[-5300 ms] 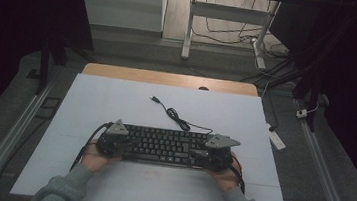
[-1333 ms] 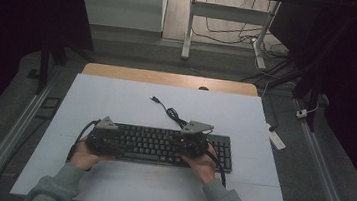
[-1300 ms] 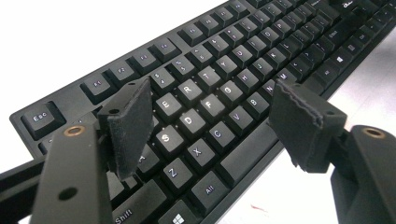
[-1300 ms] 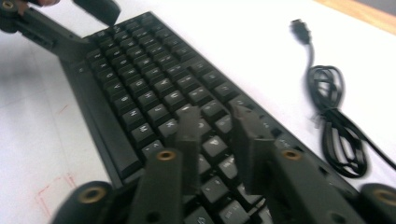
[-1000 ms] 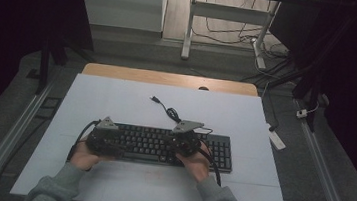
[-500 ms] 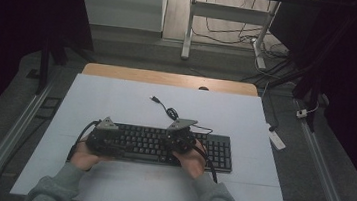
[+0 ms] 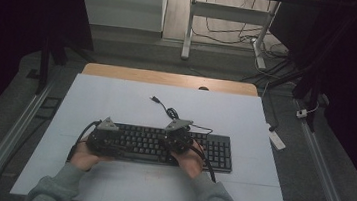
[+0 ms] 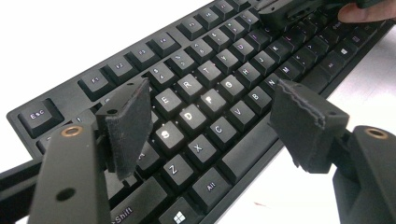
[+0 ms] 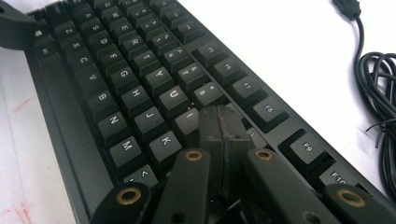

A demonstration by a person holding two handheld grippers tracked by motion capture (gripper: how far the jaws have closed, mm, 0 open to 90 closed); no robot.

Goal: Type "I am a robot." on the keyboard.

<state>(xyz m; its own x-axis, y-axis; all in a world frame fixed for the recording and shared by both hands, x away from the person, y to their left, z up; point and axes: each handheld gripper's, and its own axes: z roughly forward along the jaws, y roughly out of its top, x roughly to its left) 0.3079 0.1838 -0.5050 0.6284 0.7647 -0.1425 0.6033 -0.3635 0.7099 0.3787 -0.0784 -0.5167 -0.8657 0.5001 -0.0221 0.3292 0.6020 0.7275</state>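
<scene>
On the white desk [image 7: 116,99], near its front half, a black keyboard [image 7: 213,154] is lying lengthwise across in front of you, and you are working both tongs over it. Your left tongs [image 7: 104,140] are sitting at the keyboard's left end; in the left gripper view [image 8: 212,123] their padded jaws are standing wide apart, straddling the letter rows around S, D and F without gripping anything, with one pad hanging over the keys near the Esc corner and the other over the front edge by the space bar. Your right tongs [image 7: 178,139] are sitting over the middle of the keyboard, well apart from the left pair; in the right gripper view [image 9: 223,140] their jaws are pressed together, tips pointing down at the keys just beside I and K, below the F-key row. Whether the tips are touching a key, I cannot tell. The keyboard's black cable [image 7: 170,112] is lying coiled on the desk just behind it, its plug [image 7: 155,99] resting farther back.
</scene>
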